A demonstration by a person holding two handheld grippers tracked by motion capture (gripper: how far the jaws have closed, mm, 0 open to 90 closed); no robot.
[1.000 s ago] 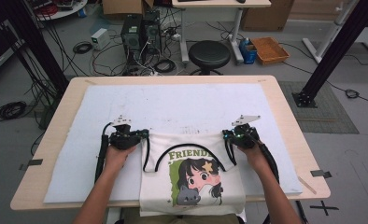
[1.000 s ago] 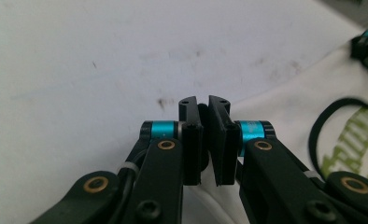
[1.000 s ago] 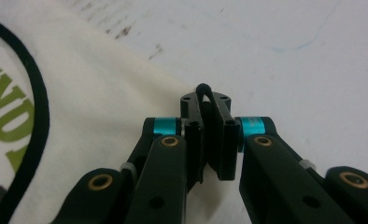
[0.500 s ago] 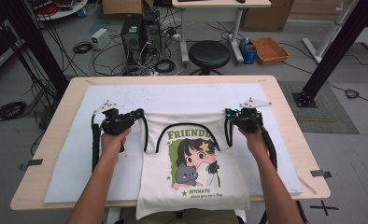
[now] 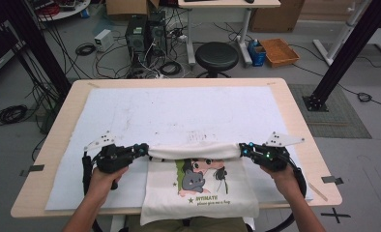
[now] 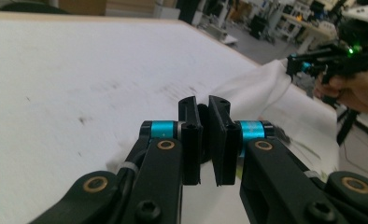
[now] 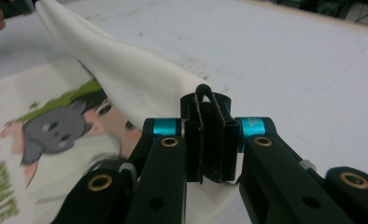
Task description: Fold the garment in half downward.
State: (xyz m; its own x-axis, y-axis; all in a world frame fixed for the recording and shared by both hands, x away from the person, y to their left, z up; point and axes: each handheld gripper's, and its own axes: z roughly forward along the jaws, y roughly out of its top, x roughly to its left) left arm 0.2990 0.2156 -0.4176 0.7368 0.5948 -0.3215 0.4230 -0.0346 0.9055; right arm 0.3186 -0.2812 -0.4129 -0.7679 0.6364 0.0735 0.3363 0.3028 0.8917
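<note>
Spanning between left gripper (image 5: 141, 149) and right gripper (image 5: 244, 149): folded tote bag (image 5: 198, 191).

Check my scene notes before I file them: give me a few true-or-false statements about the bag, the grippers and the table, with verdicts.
1. The left gripper and the right gripper each hold one end of the tote bag's folded top edge. True.
2. The bag's printed side faces down. False: the cartoon print faces up.
3. The bag's lower edge hangs over the near edge of the table. True.
4. The bag lies on bare wood. False: it lies on a white mat covering the tabletop.
5. The right gripper's jaws stand wide open. False: they are shut on the bag's black strap.
</note>
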